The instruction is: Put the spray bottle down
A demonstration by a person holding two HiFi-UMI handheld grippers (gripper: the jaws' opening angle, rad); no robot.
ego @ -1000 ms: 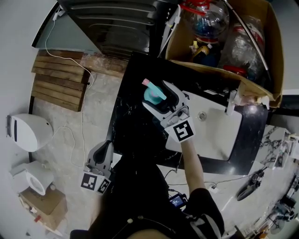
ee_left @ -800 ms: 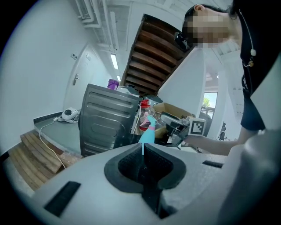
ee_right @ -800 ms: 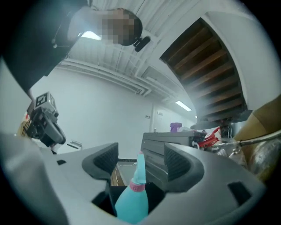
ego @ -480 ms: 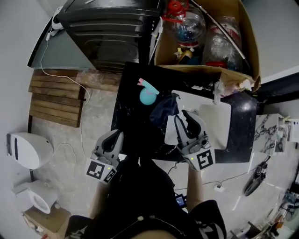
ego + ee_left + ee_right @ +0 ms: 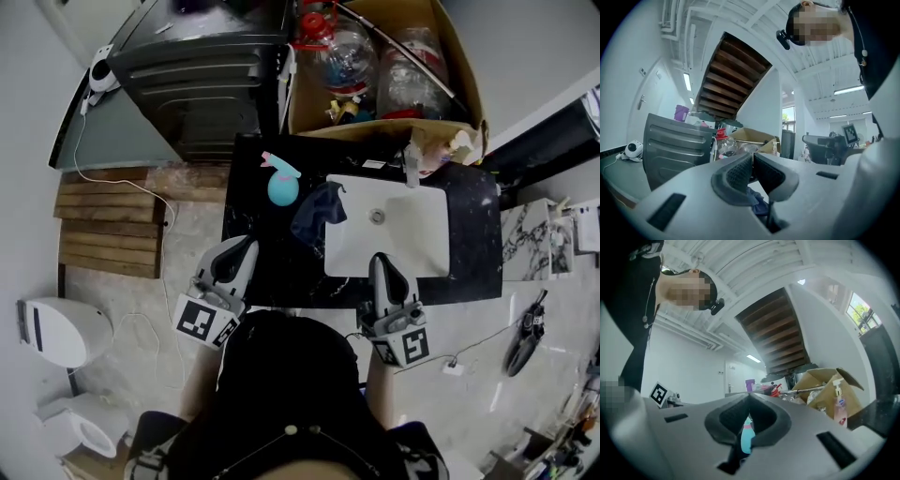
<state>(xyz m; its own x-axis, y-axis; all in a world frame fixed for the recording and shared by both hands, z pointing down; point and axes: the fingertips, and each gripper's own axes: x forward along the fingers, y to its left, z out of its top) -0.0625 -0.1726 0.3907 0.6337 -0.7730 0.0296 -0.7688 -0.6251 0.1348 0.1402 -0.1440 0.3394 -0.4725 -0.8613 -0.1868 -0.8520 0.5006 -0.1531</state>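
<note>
The teal spray bottle (image 5: pixel 281 185) with a pink nozzle stands on the black countertop (image 5: pixel 251 246), left of the white sink (image 5: pixel 412 246). No gripper touches it. My right gripper (image 5: pixel 381 261) hovers at the sink's near edge, shut and empty, well back from the bottle. My left gripper (image 5: pixel 246 247) is over the counter's near left edge, also shut and empty. In the right gripper view the closed jaws (image 5: pixel 749 401) partly hide the bottle (image 5: pixel 746 439). In the left gripper view the jaws (image 5: pixel 752 159) meet with nothing between them.
A dark blue cloth (image 5: pixel 317 212) lies between bottle and sink. A soap dispenser (image 5: pixel 411 161) stands behind the sink. A cardboard box (image 5: pixel 456 84) of plastic bottles and a dark grey cabinet (image 5: pixel 197 66) are beyond the counter. Wooden slats (image 5: pixel 103 225) lie on the floor at left.
The right gripper let go of the spray bottle, drew back toward the person and shut. The bottle stays on the counter. The left gripper rose up to the counter's edge.
</note>
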